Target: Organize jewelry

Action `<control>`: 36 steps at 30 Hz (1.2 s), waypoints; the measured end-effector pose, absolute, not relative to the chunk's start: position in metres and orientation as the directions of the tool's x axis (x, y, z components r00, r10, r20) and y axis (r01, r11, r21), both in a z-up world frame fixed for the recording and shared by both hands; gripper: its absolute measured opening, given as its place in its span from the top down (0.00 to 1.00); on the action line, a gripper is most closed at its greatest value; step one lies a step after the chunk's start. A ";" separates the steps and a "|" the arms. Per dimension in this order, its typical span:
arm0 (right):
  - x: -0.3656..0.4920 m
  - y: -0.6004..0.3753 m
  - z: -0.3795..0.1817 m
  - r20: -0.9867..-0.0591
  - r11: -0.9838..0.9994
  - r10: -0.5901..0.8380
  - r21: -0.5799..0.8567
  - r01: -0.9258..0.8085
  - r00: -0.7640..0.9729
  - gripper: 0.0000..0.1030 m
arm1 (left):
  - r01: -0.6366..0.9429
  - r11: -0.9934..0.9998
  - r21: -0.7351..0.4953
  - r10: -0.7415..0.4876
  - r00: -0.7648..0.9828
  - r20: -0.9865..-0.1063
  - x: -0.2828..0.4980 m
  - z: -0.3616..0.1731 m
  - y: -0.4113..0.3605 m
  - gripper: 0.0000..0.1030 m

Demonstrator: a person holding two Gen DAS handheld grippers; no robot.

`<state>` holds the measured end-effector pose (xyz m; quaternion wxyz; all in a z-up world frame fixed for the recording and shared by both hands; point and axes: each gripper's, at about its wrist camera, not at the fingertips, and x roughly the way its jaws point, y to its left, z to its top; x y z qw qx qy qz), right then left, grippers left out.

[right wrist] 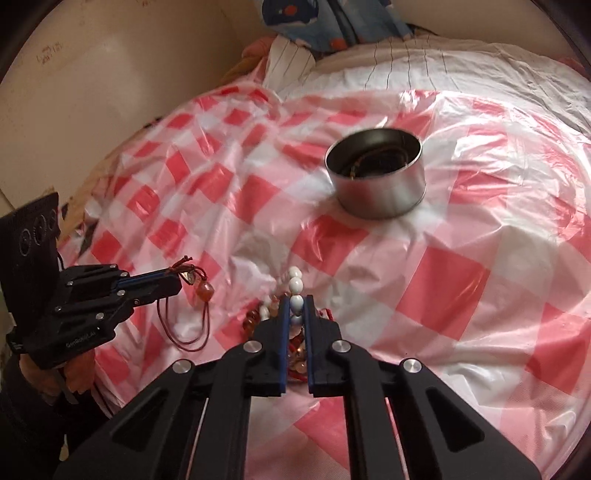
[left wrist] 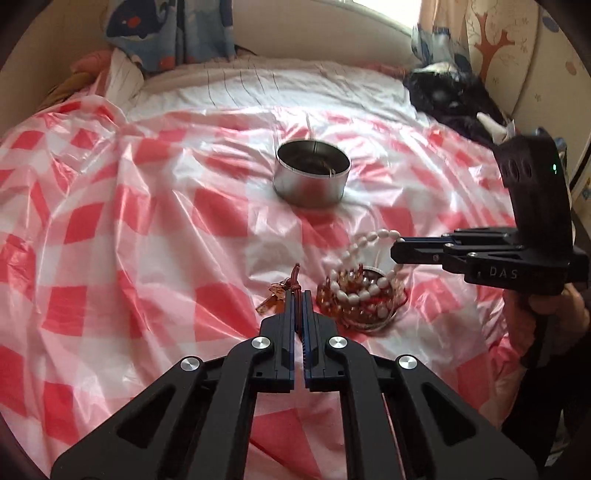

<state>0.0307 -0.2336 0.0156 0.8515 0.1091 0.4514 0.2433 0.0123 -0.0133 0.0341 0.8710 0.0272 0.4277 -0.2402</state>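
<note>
A bed fills both views, and over it lies a thin plastic sheet (left wrist: 155, 206) with red and white squares, wrinkled and shiny. Behind it, at the top of the frames, a white blanket (left wrist: 280, 88) shows, and a blue patterned cloth (left wrist: 170, 29) hangs in the upper left of the left wrist view.

A round metal tin (left wrist: 312, 173) stands on the sheet a little above the centre of the left wrist view; in the right wrist view it is in the upper right of the centre. Something dark and thin lies inside, but I cannot tell what it is.

The left gripper (left wrist: 298, 295) rises from the bottom centre of its own view. Its jaws are almost together and pinch a red cord necklace (right wrist: 186, 314) with amber stones; in the right wrist view, at the left, the cord hangs down in a loop from the tips.

The right gripper (right wrist: 296, 301) is narrow too, closed on a white bead strand (left wrist: 364, 254). In the left wrist view, at the right, the strand is lifted by one end and runs down to a pile of amber beads (left wrist: 354, 299) on the sheet, just right of the left gripper's tips.
</note>
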 end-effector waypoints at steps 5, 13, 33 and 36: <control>0.034 -0.246 0.032 -0.665 0.846 0.531 0.446 -0.291 0.525 0.92 | 0.435 0.859 -0.269 -0.487 0.532 -0.693 0.027 0.050 -0.020 0.97; 0.085 -0.268 0.068 -0.579 0.855 0.492 0.464 -0.233 0.651 0.92 | 0.388 0.812 -0.437 -0.583 0.589 -0.559 0.093 0.066 -0.060 0.97; 0.089 -0.272 0.012 -0.743 0.879 0.473 0.438 -0.190 0.473 0.66 | 0.359 0.909 -0.210 -0.382 0.521 -0.763 0.093 0.010 -0.063 0.66; 0.063 -0.267 0.000 -0.759 0.860 0.509 0.468 -0.203 0.406 0.66 | 0.415 0.881 -0.229 -0.418 0.452 -0.788 0.068 -0.003 -0.059 0.61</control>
